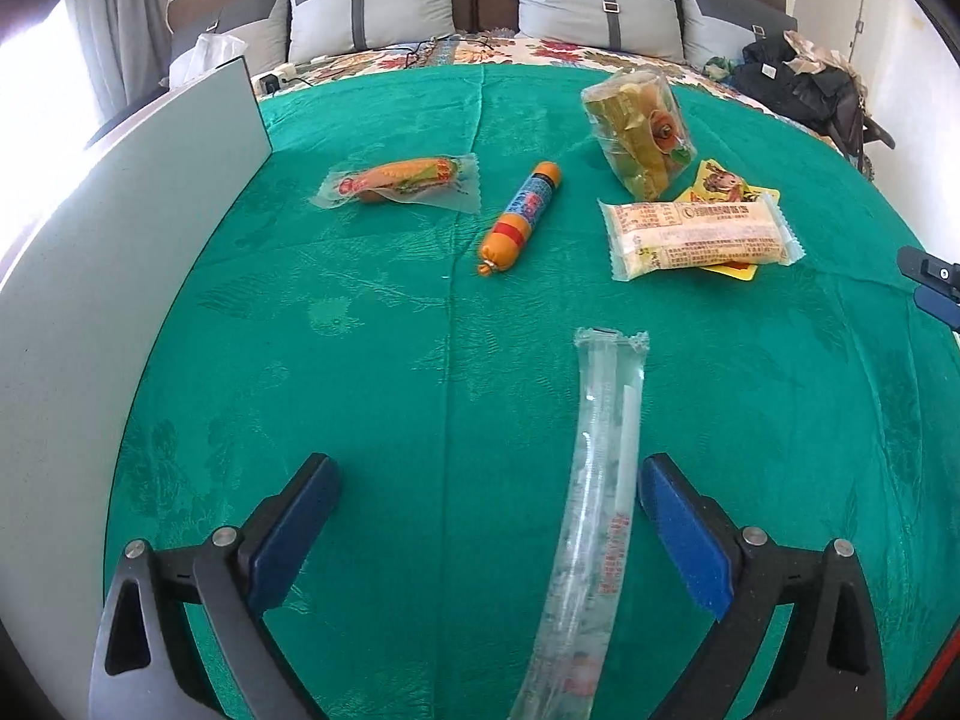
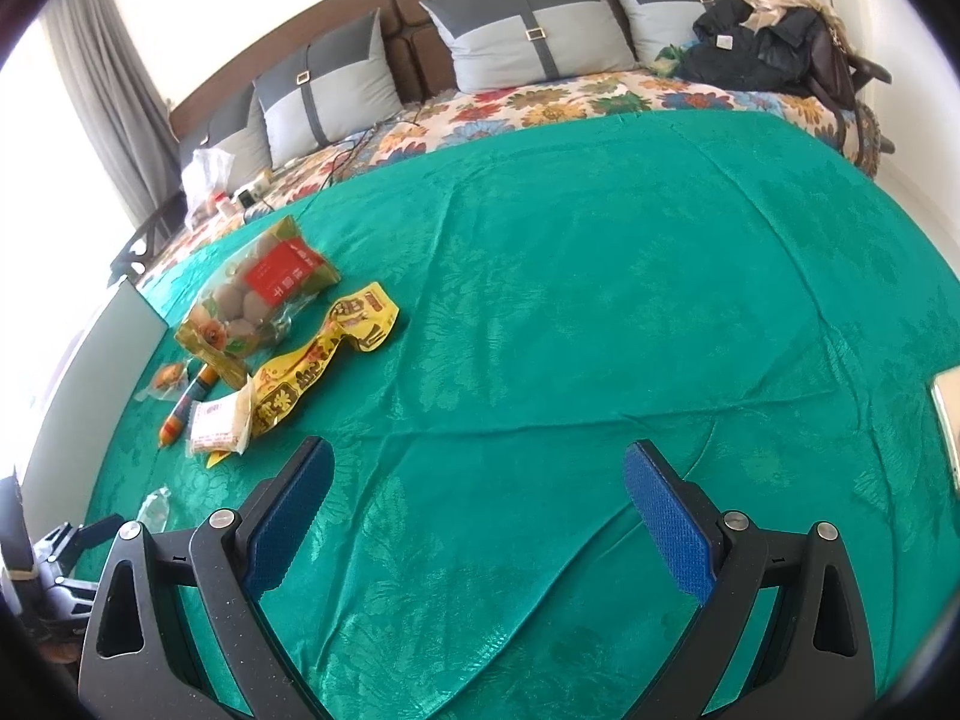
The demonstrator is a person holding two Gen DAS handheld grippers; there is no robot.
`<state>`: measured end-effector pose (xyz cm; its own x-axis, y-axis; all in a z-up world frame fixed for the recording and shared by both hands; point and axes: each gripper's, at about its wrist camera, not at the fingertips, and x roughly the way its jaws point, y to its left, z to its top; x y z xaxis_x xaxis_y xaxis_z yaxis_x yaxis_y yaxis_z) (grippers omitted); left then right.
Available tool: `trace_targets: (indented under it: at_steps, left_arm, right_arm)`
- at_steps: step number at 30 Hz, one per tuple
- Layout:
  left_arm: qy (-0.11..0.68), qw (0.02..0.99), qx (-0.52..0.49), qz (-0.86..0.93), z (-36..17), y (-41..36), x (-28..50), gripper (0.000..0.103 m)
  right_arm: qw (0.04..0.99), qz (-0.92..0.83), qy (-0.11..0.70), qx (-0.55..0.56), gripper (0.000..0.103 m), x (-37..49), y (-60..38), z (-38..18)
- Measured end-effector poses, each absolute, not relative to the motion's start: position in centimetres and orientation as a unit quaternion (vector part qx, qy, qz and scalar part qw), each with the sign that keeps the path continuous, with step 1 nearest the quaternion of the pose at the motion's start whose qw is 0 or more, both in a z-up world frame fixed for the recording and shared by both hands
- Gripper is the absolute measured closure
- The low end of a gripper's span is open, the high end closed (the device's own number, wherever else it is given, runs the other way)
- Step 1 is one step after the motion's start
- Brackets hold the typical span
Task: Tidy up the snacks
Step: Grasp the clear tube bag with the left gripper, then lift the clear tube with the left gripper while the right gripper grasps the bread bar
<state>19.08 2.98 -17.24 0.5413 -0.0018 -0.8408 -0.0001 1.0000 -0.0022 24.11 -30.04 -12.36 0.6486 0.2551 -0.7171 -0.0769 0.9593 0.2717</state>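
On the green cloth lie several snacks. A long clear tube pack lies between the pads of my open left gripper, nearer the right pad, not gripped. Beyond it lie an orange sausage stick, a wrapped sausage, a white cracker pack on a yellow pack, and a clear bag of green pieces. My right gripper is open and empty over bare cloth; the snack group lies to its far left.
A grey-white panel stands along the cloth's left edge. Pillows and a headboard line the back. Dark clothes are piled at the back right. A pale object sits at the cloth's right edge.
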Motion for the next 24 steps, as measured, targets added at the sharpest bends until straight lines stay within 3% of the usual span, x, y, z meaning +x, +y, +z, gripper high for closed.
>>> trace_targets:
  at_steps: [24]
  left_arm:
    - [0.455,0.89,-0.018,0.024,-17.7,6.1,18.6,0.0]
  right_arm:
    - [0.908,0.136,0.385,0.097,0.004,24.0,-29.3,-12.0]
